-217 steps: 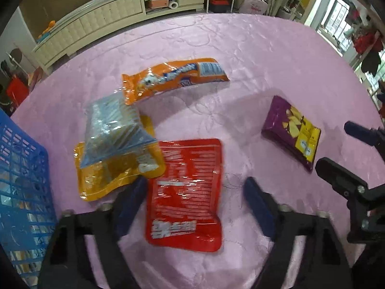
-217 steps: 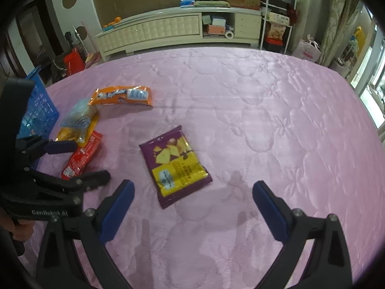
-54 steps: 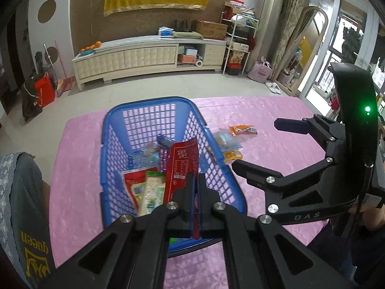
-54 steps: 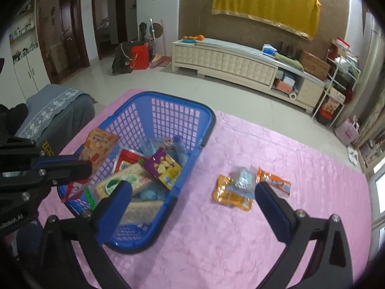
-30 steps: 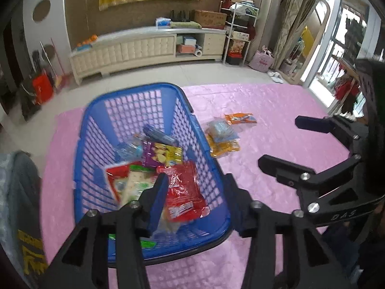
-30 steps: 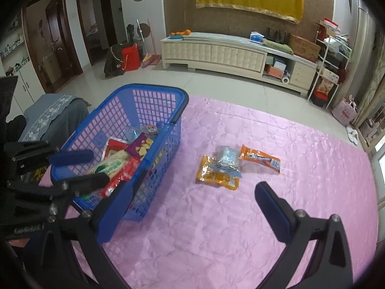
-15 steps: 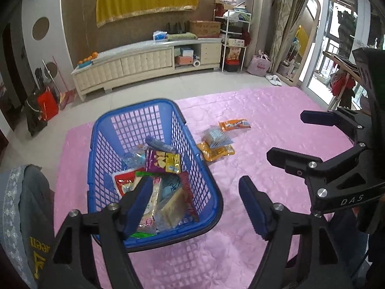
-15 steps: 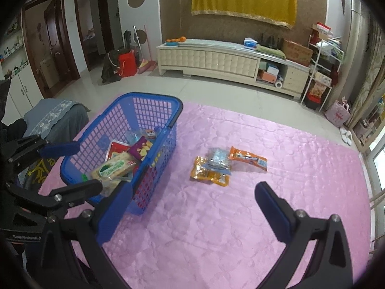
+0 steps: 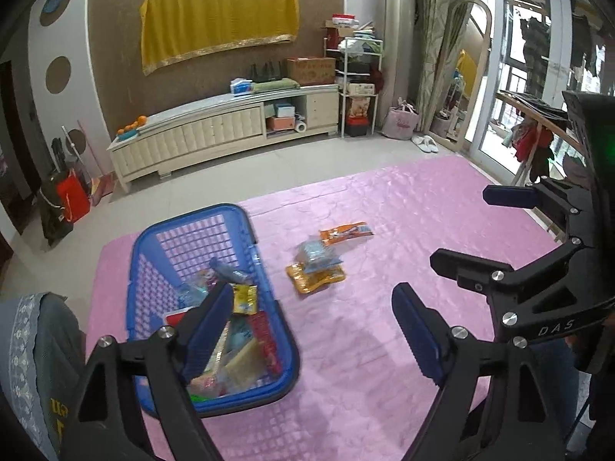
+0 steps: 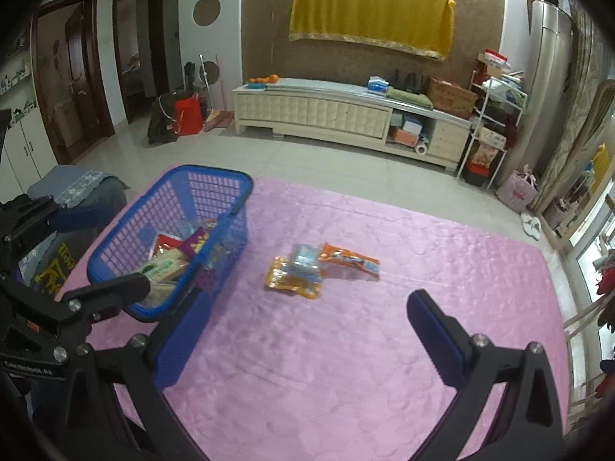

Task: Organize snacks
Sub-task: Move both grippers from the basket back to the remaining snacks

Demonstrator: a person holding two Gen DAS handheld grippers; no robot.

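A blue mesh basket (image 9: 265, 288) (image 10: 192, 176) holds several snack packs at the left of the pink quilted table (image 9: 403, 207). Three packs lie on the table right of it: a yellow pouch (image 9: 317, 278) (image 10: 286, 280), a clear blue-tinted bag (image 9: 317, 255) (image 10: 303, 257) on top of it, and an orange pack (image 9: 346, 232) (image 10: 351, 259). My left gripper (image 9: 313, 324) is open and empty, high above the basket's right edge. My right gripper (image 10: 307, 330) is open and empty, above the table's near side; it also shows in the left wrist view (image 9: 484, 230).
A long cream cabinet (image 9: 215, 130) stands on the tiled floor beyond the table. A grey cushioned seat (image 10: 73, 188) sits left of the basket. A glass door and a clothes rack (image 9: 538, 142) are to the right.
The left gripper let go of the red pack into the basket and opened. Both grippers rose and pulled back, so the basket and the three loose packs look smaller and farther.
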